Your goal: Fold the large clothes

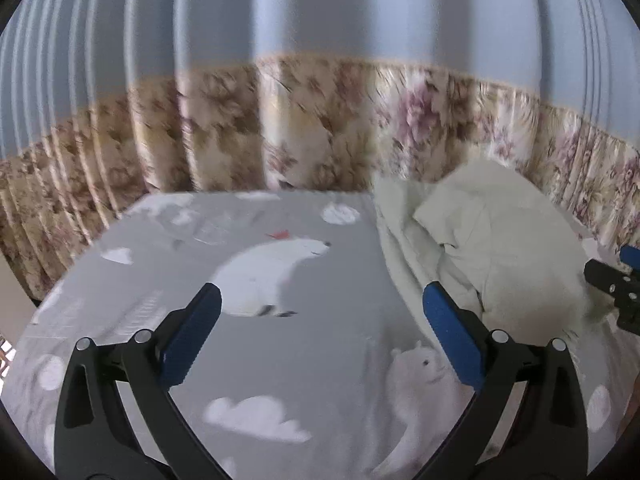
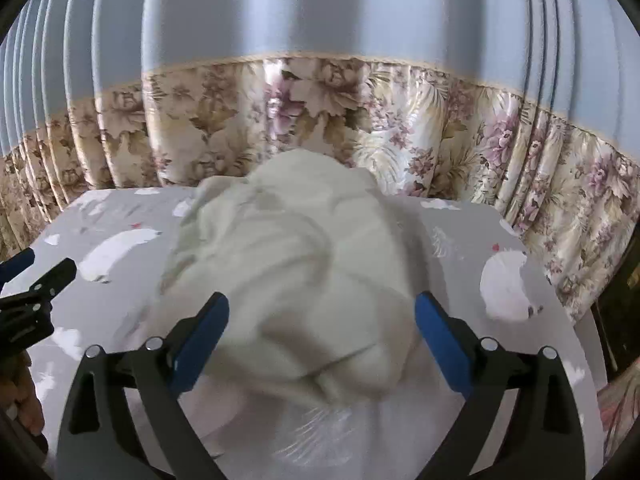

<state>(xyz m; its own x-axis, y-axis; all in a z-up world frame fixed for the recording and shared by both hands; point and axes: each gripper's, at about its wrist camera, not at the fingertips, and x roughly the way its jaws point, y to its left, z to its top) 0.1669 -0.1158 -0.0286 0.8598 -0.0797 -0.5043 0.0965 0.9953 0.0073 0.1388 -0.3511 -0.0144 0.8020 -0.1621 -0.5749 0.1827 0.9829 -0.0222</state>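
Observation:
A crumpled cream-white garment lies in a heap on the bed, at the right in the left wrist view. In the right wrist view the garment fills the middle. My right gripper stands open over its near end, with the cloth bulging between the blue pads but not pinched by them. My left gripper is open over bare sheet to the left of the heap, with nothing between its fingers. Each gripper shows at the edge of the other's view: right gripper, left gripper.
The bed carries a grey sheet printed with polar bears and clouds. A pleated curtain, blue above and floral below, hangs close behind the bed's far edge. A person's hand shows at the lower left. Dark furniture stands at the right.

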